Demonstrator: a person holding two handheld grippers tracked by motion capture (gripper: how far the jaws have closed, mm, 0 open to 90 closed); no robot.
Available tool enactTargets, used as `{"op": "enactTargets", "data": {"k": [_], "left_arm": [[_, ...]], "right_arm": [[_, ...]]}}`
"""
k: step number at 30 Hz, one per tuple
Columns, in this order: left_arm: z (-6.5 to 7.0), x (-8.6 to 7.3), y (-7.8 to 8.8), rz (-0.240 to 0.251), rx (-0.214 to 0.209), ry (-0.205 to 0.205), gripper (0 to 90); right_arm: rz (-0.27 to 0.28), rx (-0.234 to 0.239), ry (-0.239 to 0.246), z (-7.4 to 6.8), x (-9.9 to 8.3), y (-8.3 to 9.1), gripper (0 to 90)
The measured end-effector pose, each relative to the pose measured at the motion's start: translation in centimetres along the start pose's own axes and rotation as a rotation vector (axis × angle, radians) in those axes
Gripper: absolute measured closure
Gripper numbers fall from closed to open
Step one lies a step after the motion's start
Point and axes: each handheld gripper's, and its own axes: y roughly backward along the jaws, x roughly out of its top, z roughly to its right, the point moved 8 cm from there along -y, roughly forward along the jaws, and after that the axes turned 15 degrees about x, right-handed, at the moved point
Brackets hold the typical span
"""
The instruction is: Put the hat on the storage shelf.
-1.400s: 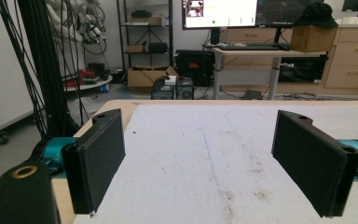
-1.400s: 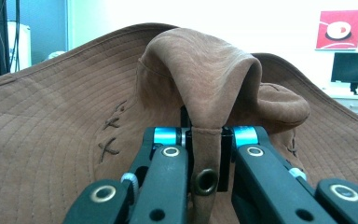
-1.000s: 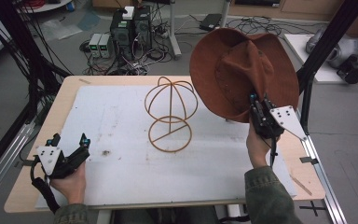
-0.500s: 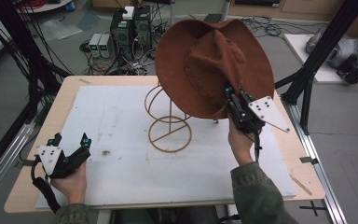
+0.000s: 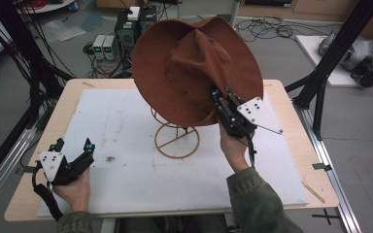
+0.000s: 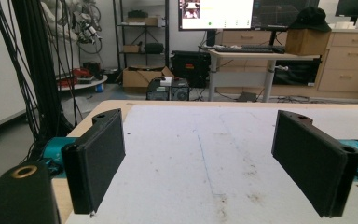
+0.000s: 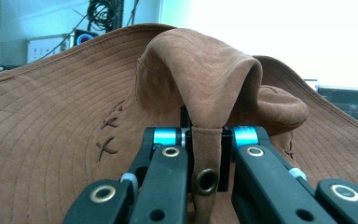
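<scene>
1. Up above the table [image 5: 291, 145], held aloft: brown suede hat [image 5: 194, 68], wide-brimmed, tilted with its crown toward the camera, hanging over the wire stand [image 5: 177, 141] and hiding the stand's upper loops.
2. Clamped on a folded pinch of the hat's brim: right gripper [image 5: 222, 104], jaws closed tight on the fabric, grey three-cornered plate on its outer side, held up by the right hand [image 5: 233, 145] in a green sleeve.
3. Seen along the right gripper's own jaws: fold of suede [image 7: 205, 98] rising straight ahead between the two black jaws, a metal eyelet [image 7: 206, 181] in the pinched strip, cross-stitch marks [image 7: 107, 140] off to the jaws' left on the brim.
4. Below the hat and to the left of the right gripper: stand's round base ring on the white mat [image 5: 126, 170], thin and orange-brown, a cross-bar showing inside the ring.
5. Well apart from the hat, down at the near left edge of the table: left gripper [image 5: 73, 155], low over the mat in the left hand [image 5: 75, 189], jaws spread wide with nothing between them.
6. Ahead of the left gripper [image 6: 214, 158]: bare scuffed mat between the two parted black pads, table's far edge beyond, then a desk with a monitor [image 6: 216, 14].
7. Beyond the table: floor with cables and grey boxes [image 5: 104, 46], black frame poles on both sides.
</scene>
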Motion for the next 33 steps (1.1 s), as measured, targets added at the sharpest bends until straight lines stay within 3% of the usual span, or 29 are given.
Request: {"op": "enactTargets", "data": {"k": [19, 33], "left_arm": [[-0.3, -0.1, -0.1, -0.008, 0.001, 0.007, 17.3], [-0.5, -0.2, -0.2, -0.013, 0.005, 0.011, 17.3]], "right_arm": [[-0.058, 0.094, -0.037, -3.3, -3.2, -1.1, 87.3], [-0.094, 0.126, -0.048, -4.0, -3.9, -1.7, 86.7]]}}
